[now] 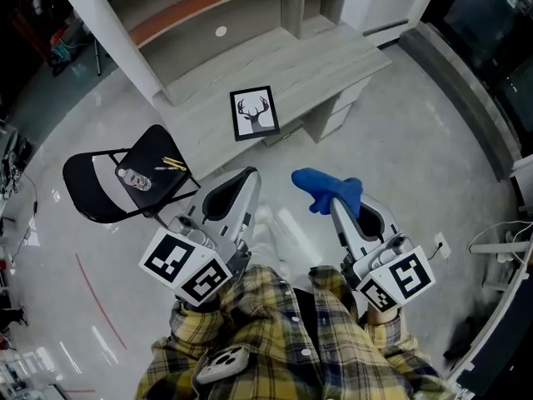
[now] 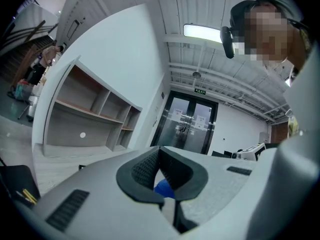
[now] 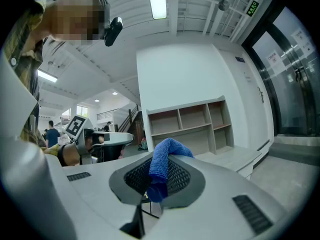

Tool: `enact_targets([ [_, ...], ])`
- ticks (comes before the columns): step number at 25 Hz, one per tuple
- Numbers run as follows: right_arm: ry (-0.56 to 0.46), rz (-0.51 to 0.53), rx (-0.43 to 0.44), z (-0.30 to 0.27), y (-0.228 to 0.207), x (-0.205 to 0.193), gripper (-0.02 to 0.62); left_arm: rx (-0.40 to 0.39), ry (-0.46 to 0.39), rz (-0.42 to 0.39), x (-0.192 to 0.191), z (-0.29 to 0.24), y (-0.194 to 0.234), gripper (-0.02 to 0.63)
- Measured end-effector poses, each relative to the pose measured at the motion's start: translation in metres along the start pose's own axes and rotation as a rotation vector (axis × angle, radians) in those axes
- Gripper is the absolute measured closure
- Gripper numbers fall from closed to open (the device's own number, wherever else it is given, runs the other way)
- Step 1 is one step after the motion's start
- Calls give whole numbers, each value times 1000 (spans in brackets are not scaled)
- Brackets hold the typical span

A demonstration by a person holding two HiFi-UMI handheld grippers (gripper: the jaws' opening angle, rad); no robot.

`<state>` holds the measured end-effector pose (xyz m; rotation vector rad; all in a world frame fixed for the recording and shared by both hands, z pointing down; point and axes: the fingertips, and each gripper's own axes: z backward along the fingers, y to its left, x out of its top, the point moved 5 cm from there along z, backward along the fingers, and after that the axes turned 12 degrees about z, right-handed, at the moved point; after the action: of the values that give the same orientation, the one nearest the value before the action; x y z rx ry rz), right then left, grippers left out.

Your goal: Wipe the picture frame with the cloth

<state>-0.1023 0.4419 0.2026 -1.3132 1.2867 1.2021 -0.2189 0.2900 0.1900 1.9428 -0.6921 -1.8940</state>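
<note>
**Cloth in hand, frame not yet reached**

Handling: The cloth [image 1: 326,190] is judged soft, light and limp. It is pinched partway along between the 2 fingers [image 3: 181,178] of the right gripper [image 3: 159,176], which are closed on it. A bunched loop stands above the fingertips and a short tail hangs below. The hold looks secure enough for wiping, though the loose loop is likely to fold over under pressure.

The picture frame [image 1: 254,112] is judged stiff, light and probably glazed, so its face is to be treated as fragile and smooth. It is expected to slide on the tabletop [image 1: 325,61] when wiped. A steadying hold is best taken on the black border at 1 edge or corner, never on the face.

The fingers [image 2: 140,173] of the left gripper [image 2: 160,156] are brought together with nothing between them. The blue seen through the gap below their tips is the cloth beyond. They would have to be parted before the frame is steadied.

Appearance and position: The frame is a narrow black rectangle around a white sheet bearing a dark antlered deer head. It appears to lie flat on the pale wood-grain tabletop, near its front edge. It is well apart from both grippers, which are held low, close to the person's body.
</note>
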Motion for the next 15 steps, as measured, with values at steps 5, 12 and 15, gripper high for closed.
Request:
enact_targets([
  [5, 4, 13, -7, -59, -35, 6, 554, -12, 1, 0, 30, -46, 45, 601],
  [12, 4, 24, -30, -146, -80, 25, 554, -19, 8, -13, 84, -98, 108, 601],
  [15, 14, 23, -38, -181, -96, 25, 554, -15, 10, 0, 100, -116, 139, 601],
])
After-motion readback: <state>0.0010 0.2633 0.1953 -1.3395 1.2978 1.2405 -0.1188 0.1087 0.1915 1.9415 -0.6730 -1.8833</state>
